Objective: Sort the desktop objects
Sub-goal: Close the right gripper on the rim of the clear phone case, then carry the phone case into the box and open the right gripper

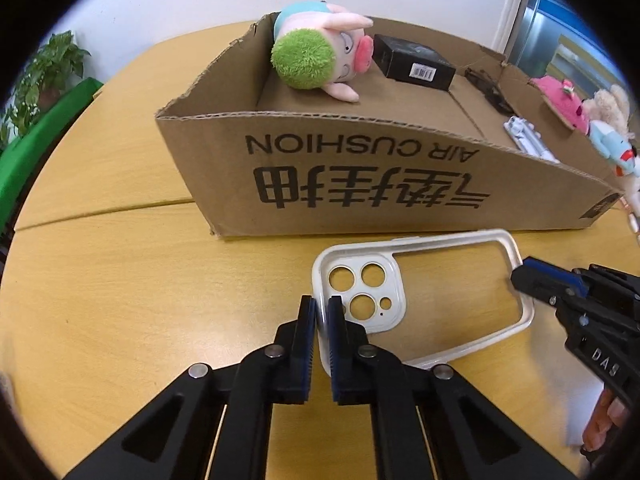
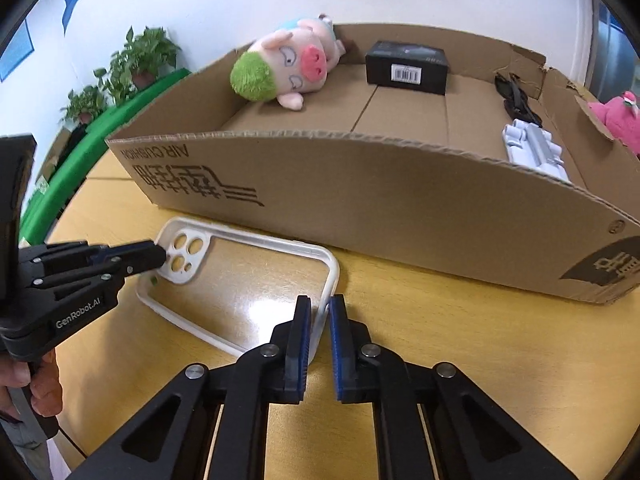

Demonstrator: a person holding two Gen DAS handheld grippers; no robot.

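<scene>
Left gripper point(image 1: 319, 312) low over the worktop point(image 1: 120, 280), fingers nearly closed, pinching a thin white rim at the camera-cutout end. Right gripper point(image 2: 320, 312) likewise low and level, fingers narrowed onto the opposite end's rim; contact there seemingly firm, though partly hidden by the blue pads point(image 2: 337, 320). Both pointing inward toward each other. Bare hand point(image 2: 40, 384) wrapped round the left handle; fingertips point(image 1: 604, 420) visible under the right one.

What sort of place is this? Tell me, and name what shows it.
Probably an office or lab room: a wooden table against a plain white wall, potted plants on a green ledge, and what looks like a metal door behind. Both grippers pinch a phone case beside a cardboard box.
</scene>
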